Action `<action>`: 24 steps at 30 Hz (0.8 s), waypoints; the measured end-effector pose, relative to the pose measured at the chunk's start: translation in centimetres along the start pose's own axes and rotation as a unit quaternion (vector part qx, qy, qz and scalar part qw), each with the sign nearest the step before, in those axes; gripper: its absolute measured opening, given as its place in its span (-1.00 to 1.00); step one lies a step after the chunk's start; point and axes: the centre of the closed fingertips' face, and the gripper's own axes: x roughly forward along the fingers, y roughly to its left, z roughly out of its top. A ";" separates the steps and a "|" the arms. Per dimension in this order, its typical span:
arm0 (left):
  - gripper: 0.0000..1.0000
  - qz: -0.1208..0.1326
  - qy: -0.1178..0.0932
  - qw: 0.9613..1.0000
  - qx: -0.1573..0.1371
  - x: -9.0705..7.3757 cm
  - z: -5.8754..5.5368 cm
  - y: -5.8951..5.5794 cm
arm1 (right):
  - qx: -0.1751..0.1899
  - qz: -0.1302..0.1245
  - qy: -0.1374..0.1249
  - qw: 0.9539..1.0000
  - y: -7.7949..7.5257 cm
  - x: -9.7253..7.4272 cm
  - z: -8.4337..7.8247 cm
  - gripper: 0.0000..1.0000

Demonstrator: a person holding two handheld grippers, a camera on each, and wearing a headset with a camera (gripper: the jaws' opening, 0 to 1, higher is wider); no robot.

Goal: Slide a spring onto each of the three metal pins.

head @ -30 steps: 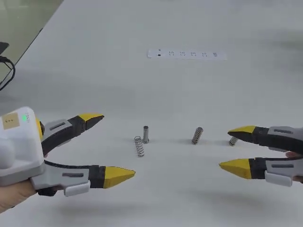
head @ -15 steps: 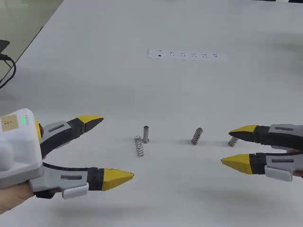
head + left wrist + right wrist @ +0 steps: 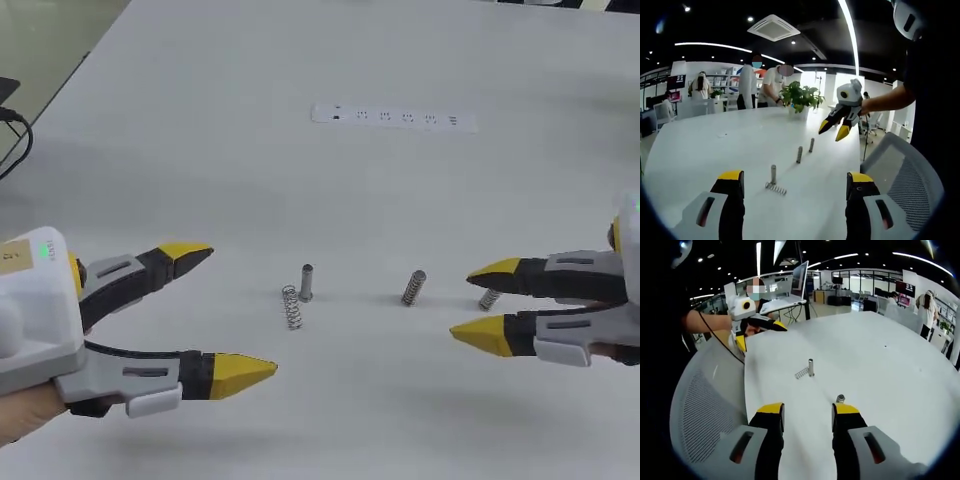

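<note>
A bare metal pin (image 3: pixel 306 283) stands upright on the white table, and a loose spring (image 3: pixel 291 306) lies just beside it. To its right stand two pins that carry springs, one (image 3: pixel 414 288) in the middle and one (image 3: pixel 488 298) partly behind my right gripper (image 3: pixel 478 303), which is open and empty. My left gripper (image 3: pixel 222 310) is open wide with nothing in it, left of the bare pin. From the left gripper (image 3: pixel 795 177), the pin (image 3: pixel 773 174) and the spring (image 3: pixel 775 188) lie straight ahead. From the right gripper (image 3: pixel 808 410), a sprung pin (image 3: pixel 840 398) sits by one jaw.
A white power strip (image 3: pixel 393 117) lies flat at the back of the table (image 3: pixel 200 150). The table's left edge, with a dark cable (image 3: pixel 15 140) beyond it, runs along the far left. People and a potted plant (image 3: pixel 800 97) stand past the table's far end.
My right gripper has drifted a little to the left, toward the pins. The left gripper, pins and springs have stayed where they were.
</note>
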 end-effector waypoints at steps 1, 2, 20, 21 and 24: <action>0.61 0.000 0.000 1.000 -0.002 0.0 0.0 0.0 | 0.001 -0.002 0.004 1.000 0.0 0.2 0.1 -0.28; 0.60 0.000 0.000 1.000 -0.002 0.0 0.0 0.0 | 0.001 -0.001 0.005 1.000 0.1 0.5 0.3 -0.29; 0.58 0.008 0.001 1.000 -0.005 -0.9 -0.4 0.3 | 0.006 0.018 0.052 0.998 2.2 6.2 3.4 -0.44; 0.58 0.007 -0.001 1.000 -0.005 -0.9 -0.4 0.3 | 0.003 0.017 0.055 0.998 2.4 6.6 3.5 -0.43; 0.58 0.006 0.001 1.000 -0.004 -1.0 -0.5 0.3 | 0.007 0.023 0.062 0.998 2.8 7.4 3.7 -0.42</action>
